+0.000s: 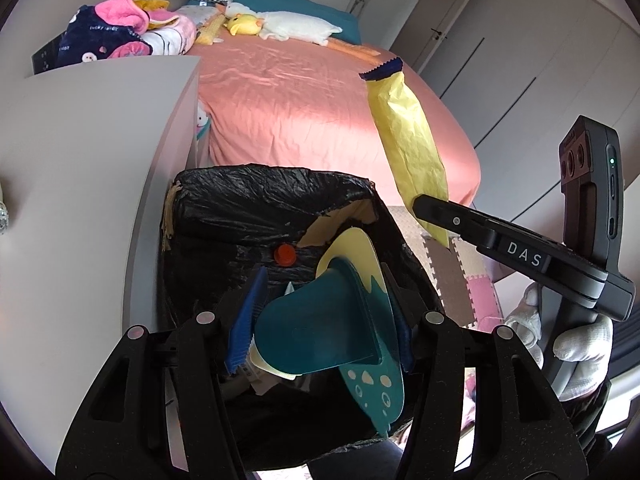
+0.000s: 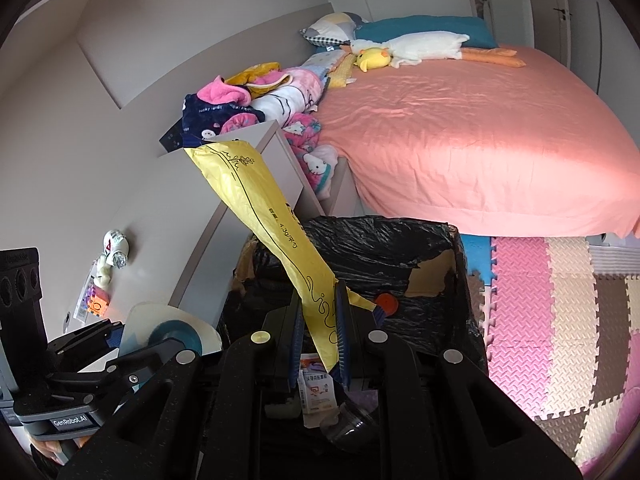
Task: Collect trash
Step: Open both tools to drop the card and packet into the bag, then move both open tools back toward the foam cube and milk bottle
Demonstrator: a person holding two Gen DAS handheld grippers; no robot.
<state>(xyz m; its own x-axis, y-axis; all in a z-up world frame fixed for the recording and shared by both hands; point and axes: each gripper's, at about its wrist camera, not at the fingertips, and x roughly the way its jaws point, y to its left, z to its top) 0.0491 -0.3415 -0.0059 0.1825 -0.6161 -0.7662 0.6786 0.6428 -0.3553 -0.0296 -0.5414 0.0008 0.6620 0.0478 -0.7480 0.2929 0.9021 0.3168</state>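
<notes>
A trash bin lined with a black bag [image 1: 256,200] [image 2: 384,236] stands at the foot of the bed. My left gripper [image 1: 320,316] is shut on a teal and cream child's slipper [image 1: 320,328], held over the bin's opening; the slipper also shows in the right wrist view [image 2: 176,332]. My right gripper [image 2: 318,332] is shut on a long yellow wrapper [image 2: 256,204] that sticks up above the bin; the wrapper also shows in the left wrist view [image 1: 408,140]. Inside the bin lie an orange bottle cap [image 1: 285,255] [image 2: 387,303], paper packets [image 2: 316,396] and a clear cup [image 2: 352,424].
A bed with a pink sheet [image 1: 304,96] [image 2: 480,128] lies behind the bin, with plush toys and piled clothes [image 2: 248,100]. A white cabinet [image 1: 80,184] stands left of the bin. Foam puzzle mats [image 2: 560,320] cover the floor to the right.
</notes>
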